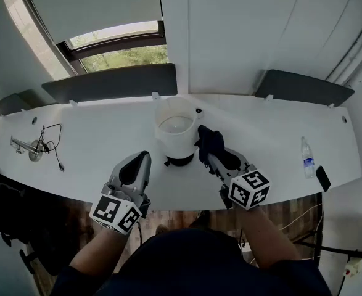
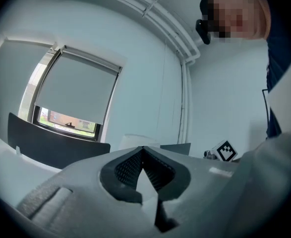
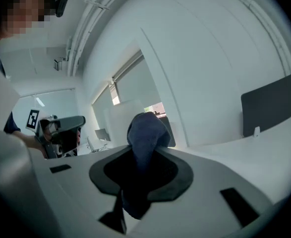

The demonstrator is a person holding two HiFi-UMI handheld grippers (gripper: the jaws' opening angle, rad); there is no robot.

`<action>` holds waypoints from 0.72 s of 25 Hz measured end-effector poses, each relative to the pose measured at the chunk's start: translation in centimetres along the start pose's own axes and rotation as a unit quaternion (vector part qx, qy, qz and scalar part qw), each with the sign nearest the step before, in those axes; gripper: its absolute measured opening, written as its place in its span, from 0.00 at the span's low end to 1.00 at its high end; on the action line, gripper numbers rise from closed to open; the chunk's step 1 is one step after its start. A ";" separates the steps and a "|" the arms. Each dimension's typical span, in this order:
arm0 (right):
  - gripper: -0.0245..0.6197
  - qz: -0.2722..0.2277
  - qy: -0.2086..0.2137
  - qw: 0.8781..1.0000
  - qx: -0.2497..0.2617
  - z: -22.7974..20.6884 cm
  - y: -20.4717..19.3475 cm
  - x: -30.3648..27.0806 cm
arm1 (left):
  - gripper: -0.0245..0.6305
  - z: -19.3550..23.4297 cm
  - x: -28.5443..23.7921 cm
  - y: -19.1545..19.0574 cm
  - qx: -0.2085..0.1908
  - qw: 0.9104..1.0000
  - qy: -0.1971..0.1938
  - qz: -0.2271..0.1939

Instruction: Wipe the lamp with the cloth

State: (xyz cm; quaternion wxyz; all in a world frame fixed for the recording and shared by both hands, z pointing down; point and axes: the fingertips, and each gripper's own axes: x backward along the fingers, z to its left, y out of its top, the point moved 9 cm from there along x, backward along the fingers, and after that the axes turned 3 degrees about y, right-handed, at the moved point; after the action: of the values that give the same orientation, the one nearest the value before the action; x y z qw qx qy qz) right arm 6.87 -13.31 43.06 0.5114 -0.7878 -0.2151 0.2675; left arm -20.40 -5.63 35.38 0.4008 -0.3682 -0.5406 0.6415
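Clamping a bunched dark-blue fabric cloth (image 3: 146,133) between the closed-down fingers of the right gripper (image 3: 143,155), with a wad standing up past the tips and a tail hanging behind the pads. Just ahead and left of those fingertips, close against the wad: a white cylindrical lamp on a dark round base (image 1: 176,131), upright on the white desk (image 1: 106,134). Touching or a hair apart, impossible to tell. As for the left gripper (image 2: 144,155): pressed fully together at the tips, holding nothing, with the lamp beyond and to the right of its fingers, unbraced.

Likely troubles from here:
- Shoving sideways on a light, unsteadied shade and sliding or tipping it away from the fingers.
- Scraping with hard fingertips rather than fabric, should the wad fold back.
- Dropping the cloth out of a thin pinch under rubbing drag.
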 end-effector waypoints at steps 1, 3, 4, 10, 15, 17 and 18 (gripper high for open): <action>0.18 -0.007 -0.004 1.000 -0.001 1.9 -0.3 0.8 | 0.04 -0.3 1.0 -0.5 0.005 1.000 -0.015 0.003; 0.18 -0.019 -0.011 1.000 -0.006 5.8 -1.0 2.2 | 0.04 -0.9 3.1 -1.4 0.015 0.999 -0.048 0.011; 0.18 -0.024 -0.014 1.000 -0.008 7.7 -1.5 2.8 | 0.04 -1.1 4.2 -1.8 0.022 0.998 -0.063 0.016; 0.18 -0.037 -0.021 0.999 -0.013 17.2 -3.5 5.9 | 0.04 -3.1 10.0 -2.8 0.051 0.988 -0.141 0.038; 0.18 -0.034 -0.008 0.999 0.023 21.5 -3.7 8.3 | 0.04 -5.2 13.0 -2.9 0.054 0.985 -0.158 0.044; 0.18 -0.031 -0.006 0.999 0.035 22.1 -3.8 9.1 | 0.04 -5.9 13.8 -2.9 0.052 0.985 -0.156 0.048; 0.18 -0.030 -0.003 0.999 0.039 22.3 -3.8 9.4 | 0.04 -6.3 14.1 -2.9 0.051 0.985 -0.154 0.049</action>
State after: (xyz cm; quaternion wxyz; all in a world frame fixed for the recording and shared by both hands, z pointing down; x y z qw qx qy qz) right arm -0.51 9.29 37.21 0.5491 -0.7593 -0.2299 0.2627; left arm -20.08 10.03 36.78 0.2988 -0.2699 -0.5441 0.7361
